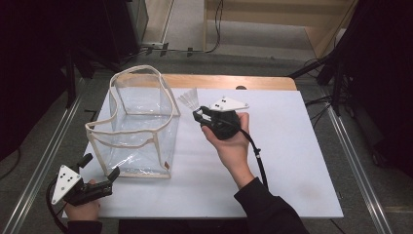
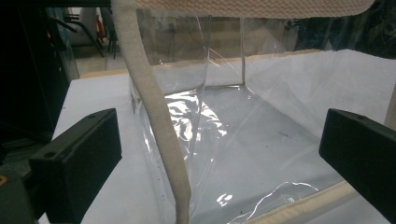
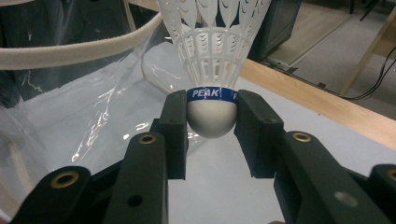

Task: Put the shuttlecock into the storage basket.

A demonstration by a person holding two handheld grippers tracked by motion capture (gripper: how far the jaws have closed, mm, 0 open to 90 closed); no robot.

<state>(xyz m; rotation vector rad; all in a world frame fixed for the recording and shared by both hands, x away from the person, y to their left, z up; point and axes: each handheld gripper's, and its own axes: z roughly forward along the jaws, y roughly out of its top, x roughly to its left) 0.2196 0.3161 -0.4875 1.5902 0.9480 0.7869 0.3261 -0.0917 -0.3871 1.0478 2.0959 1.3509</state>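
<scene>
Left gripper (image 1: 100,173): rests at the near left corner of the table (image 1: 292,161), jaws wide apart and empty, aimed at the bag's near corner.
Clear bag (image 1: 139,124): stands open on the left half of the table; thin see-through walls with cloth-tape edging (image 2: 154,107). Judged limp and slippery, so the taped rim is the firmer place to hold.
Shuttlecock (image 3: 212,60): held just beside the bag's right rim, above the table, cork end toward the gripper and skirt pointing away.
Right gripper (image 1: 198,116): jaws narrowed onto the shuttlecock's round white cork (image 3: 211,119), one pad on each side at the blue band.
Handling: judged very light; the cork is firm and takes the grip well, while the plastic lattice skirt looks thin and would bend or crack if squeezed. The rounded cork may slip under a loose grip.
Writing: "PEAK" in white letters on the blue band (image 3: 210,94); further letters curve out of sight.
</scene>
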